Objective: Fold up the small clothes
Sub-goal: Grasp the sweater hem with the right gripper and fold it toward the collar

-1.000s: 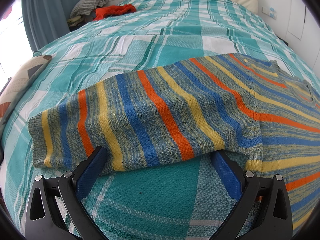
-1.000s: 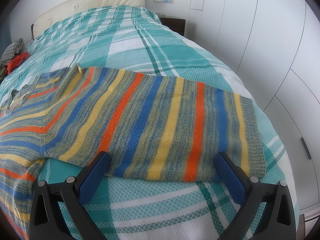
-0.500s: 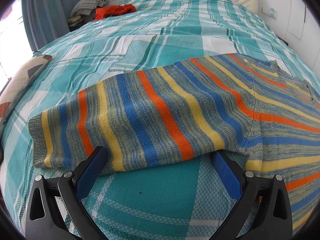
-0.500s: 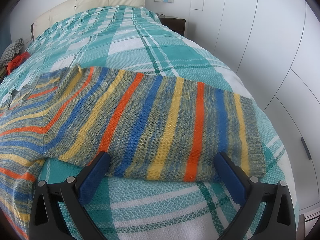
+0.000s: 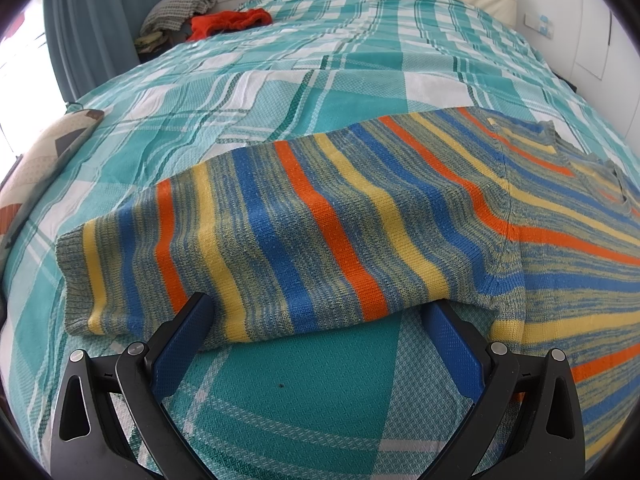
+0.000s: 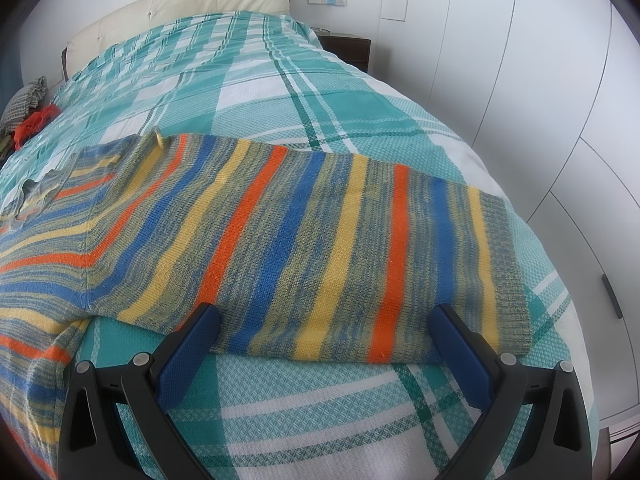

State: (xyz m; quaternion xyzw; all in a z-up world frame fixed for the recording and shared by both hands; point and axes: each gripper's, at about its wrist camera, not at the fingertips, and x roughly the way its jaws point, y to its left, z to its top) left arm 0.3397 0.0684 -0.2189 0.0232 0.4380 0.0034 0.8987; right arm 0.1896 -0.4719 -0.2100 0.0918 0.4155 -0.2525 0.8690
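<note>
A striped knit sweater (image 5: 340,216) in blue, orange, yellow and grey-green lies flat on the bed, sleeves spread out. My left gripper (image 5: 320,312) is open, its blue fingertips at the near edge of the left sleeve, which ends in a ribbed cuff (image 5: 70,276). My right gripper (image 6: 324,320) is open, its fingertips at the near edge of the right sleeve (image 6: 360,248), whose cuff (image 6: 504,264) lies at the right. The neckline (image 6: 40,192) shows at the left of the right wrist view. Neither gripper holds anything.
The bed has a teal and white plaid cover (image 5: 304,60) and a cream headboard (image 6: 180,4). Red and grey clothes (image 5: 228,24) are piled at the far left corner. A patterned cushion (image 5: 36,164) lies at the left edge. White wardrobe doors (image 6: 540,80) stand right.
</note>
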